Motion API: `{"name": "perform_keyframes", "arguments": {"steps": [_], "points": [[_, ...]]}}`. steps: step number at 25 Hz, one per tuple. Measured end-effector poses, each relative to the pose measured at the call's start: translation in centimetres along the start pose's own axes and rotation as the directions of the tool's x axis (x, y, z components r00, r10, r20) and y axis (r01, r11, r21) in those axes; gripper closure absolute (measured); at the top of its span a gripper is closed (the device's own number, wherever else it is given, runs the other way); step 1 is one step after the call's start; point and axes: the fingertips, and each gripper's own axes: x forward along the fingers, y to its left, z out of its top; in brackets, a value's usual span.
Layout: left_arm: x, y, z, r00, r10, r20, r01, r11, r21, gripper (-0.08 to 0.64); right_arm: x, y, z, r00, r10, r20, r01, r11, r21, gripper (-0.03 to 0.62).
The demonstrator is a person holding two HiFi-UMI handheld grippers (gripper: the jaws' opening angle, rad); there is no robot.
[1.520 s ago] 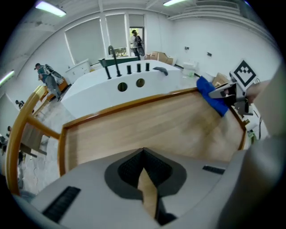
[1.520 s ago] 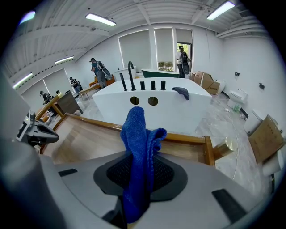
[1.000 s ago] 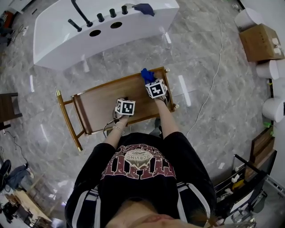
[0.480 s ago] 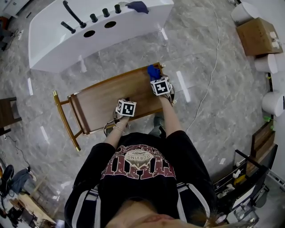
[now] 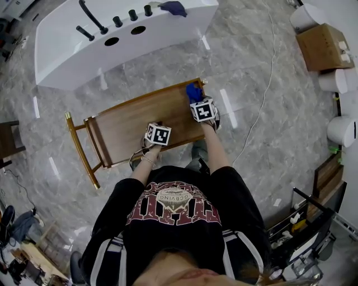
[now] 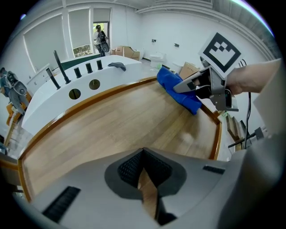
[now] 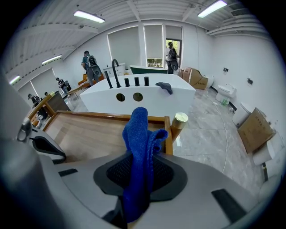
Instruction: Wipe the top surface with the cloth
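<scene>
The right gripper (image 7: 139,167) has its jaws clamped on a blue cloth (image 7: 140,134), whose folded bulk stands out beyond the jaw tips. From the left gripper view the cloth's free end lies on the wooden top surface (image 5: 128,120) at its far right corner, just inside the raised rim and beside a brass-coloured corner post (image 7: 180,120). The left gripper (image 6: 143,156) hangs over the near edge of the top surface, about midway along it, with its jaws brought together at the tips and nothing held between them; only bare wood shows past them. The two grippers are near each other but apart. The top surface rests on a frame with gold legs (image 5: 78,148) that stands on a grey marble floor (image 5: 268,111). Beyond the far edge is a white bathtub (image 5: 72,56) with black taps, and a dark rag (image 5: 172,7) sits on its rim.
</scene>
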Motion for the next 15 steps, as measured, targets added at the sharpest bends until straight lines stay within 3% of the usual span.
{"name": "perform_keyframes", "arguments": {"steps": [6,15], "points": [[0.0,0.1,0.2,1.000,0.002,0.006,-0.002,1.000,0.011,0.511,-0.7,0.7,-1.5,1.000,-0.005,0.007,0.004,0.998,0.059,0.499],[0.1,0.1,0.5,1.000,-0.003,0.018,0.003,1.000,0.014,0.511,-1.0,1.8,-2.0,1.000,-0.019,-0.016,0.019,0.999,0.030,0.499]]}}
